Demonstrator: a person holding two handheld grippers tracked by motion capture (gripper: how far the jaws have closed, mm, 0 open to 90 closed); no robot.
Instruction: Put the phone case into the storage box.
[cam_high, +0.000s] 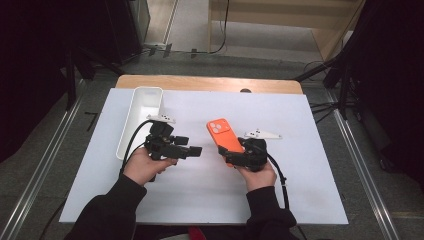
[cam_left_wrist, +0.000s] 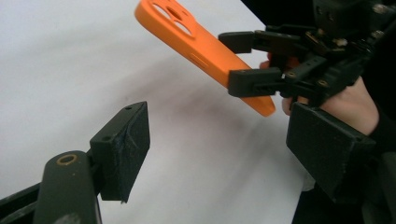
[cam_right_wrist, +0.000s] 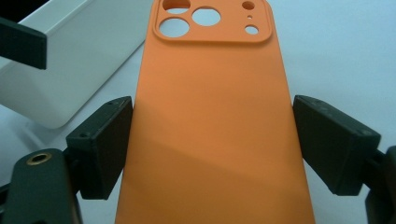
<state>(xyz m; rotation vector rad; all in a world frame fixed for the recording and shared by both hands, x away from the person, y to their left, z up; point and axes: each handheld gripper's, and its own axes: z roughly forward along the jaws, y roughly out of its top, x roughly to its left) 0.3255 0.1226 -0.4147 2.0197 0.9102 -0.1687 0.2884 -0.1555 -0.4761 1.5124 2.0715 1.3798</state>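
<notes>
Orange phone case (cam_high: 224, 135) sits pinched by its long edges in the right gripper (cam_right_wrist: 212, 154), lifted off the tabletop (cam_high: 200, 190). Left gripper (cam_left_wrist: 219, 149) – jaws spread, empty – should approach squarely and take the free camera end before any handover toward the white bin (cam_high: 140, 117).

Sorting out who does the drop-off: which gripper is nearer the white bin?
Left. The left gripper sits just beside the white bin; the right gripper, clamping the orange phone case, is farther away.
</notes>
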